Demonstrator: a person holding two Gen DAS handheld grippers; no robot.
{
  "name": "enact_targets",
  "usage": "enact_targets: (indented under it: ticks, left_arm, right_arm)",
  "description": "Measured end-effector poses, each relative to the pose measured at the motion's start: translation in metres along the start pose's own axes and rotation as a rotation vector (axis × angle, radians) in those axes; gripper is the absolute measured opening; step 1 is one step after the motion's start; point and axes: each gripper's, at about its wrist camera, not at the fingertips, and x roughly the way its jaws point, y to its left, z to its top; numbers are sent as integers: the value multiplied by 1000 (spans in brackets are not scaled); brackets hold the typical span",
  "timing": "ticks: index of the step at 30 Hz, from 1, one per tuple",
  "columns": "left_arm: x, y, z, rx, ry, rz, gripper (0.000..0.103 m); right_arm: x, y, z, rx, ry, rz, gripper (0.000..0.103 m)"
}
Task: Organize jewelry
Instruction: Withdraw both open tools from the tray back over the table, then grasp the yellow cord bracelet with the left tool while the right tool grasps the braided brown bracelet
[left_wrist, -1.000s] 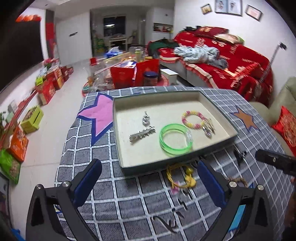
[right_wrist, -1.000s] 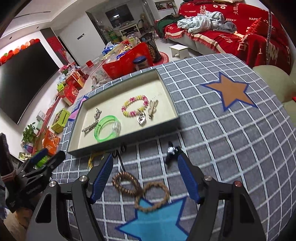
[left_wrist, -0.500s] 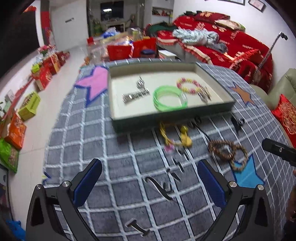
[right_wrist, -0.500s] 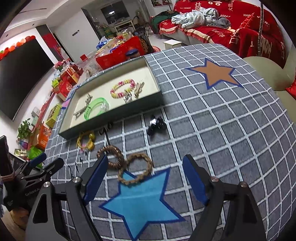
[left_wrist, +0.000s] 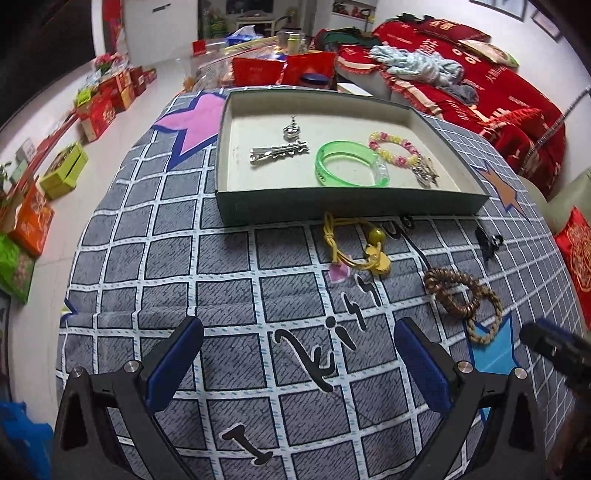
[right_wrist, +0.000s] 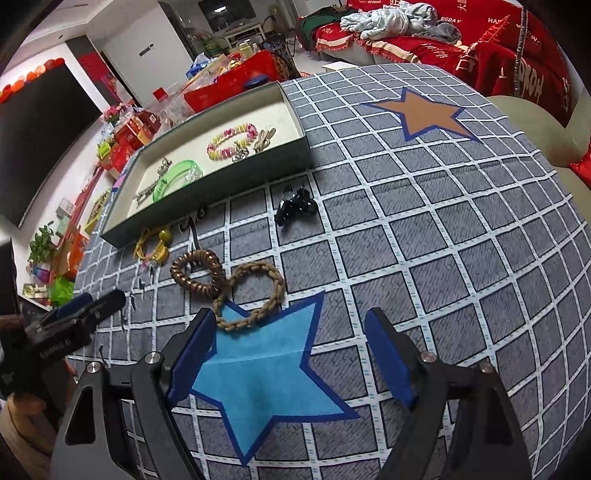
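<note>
Right wrist view: our right gripper (right_wrist: 291, 354) gapes empty near the braided bracelet (right_wrist: 255, 295), which lies outside the tray (right_wrist: 207, 192); left gripper (left_wrist: 299, 365) likewise apart. We should straddle one braid strand before closing.

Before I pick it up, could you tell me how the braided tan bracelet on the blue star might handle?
The braided bracelet looks like soft cord, so it will probably sag and feel light. It touches the brown coiled bracelet, which may drag along.
</note>
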Motion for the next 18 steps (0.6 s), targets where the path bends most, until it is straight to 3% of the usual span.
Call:
enact_targets:
  ticks: [13, 18]
  left_arm:
    - [14, -1, 19, -132, -6, 26, 103]
    - [15, -14, 22, -88, -28, 53, 103]
  right_arm:
    - [8, 6, 5, -41, 0, -27, 85]
    - [8, 9, 6, -63, -4, -39, 85]
